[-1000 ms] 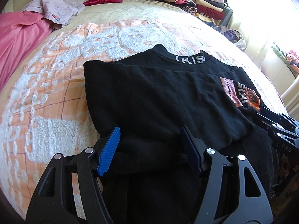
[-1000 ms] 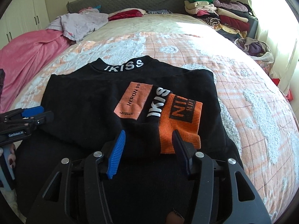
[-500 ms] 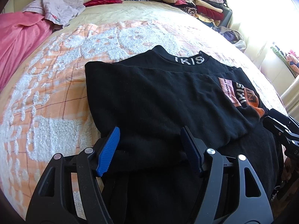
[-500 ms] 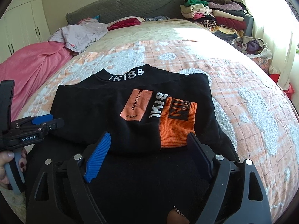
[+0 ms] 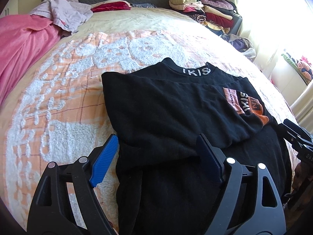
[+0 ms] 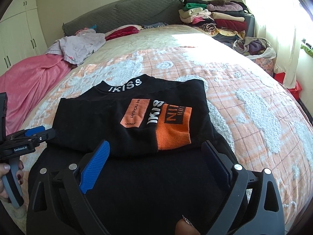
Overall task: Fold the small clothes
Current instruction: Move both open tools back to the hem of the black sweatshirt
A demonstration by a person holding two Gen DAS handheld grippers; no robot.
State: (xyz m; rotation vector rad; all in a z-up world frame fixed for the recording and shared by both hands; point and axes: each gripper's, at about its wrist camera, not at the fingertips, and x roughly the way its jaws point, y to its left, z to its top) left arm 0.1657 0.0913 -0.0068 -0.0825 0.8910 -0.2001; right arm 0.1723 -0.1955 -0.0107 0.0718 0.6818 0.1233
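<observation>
A black sweater (image 5: 166, 113) with a white "IKISS" collar lies on the bed, its sleeves folded across the chest. An orange cuff and orange patch (image 6: 172, 125) lie on top in the right wrist view. My left gripper (image 5: 156, 143) is open, its jaws standing over the sweater's near left part, with nothing between them. My right gripper (image 6: 156, 150) is open wide over the near right part, just before the orange cuff. Each gripper shows at the edge of the other's view: the right one (image 5: 295, 135) and the left one (image 6: 37, 134).
The bed has an orange and white textured bedspread (image 5: 58, 98). A pink blanket (image 6: 29, 74) and a lilac garment (image 6: 78, 45) lie at the far left. A pile of folded clothes (image 6: 215, 19) stands at the far right. A bag of clothes (image 6: 254, 47) sits beside the bed.
Both grippers have opened, the right one first, and drawn back a little toward me. The folded sweater stays lying on the bed.
</observation>
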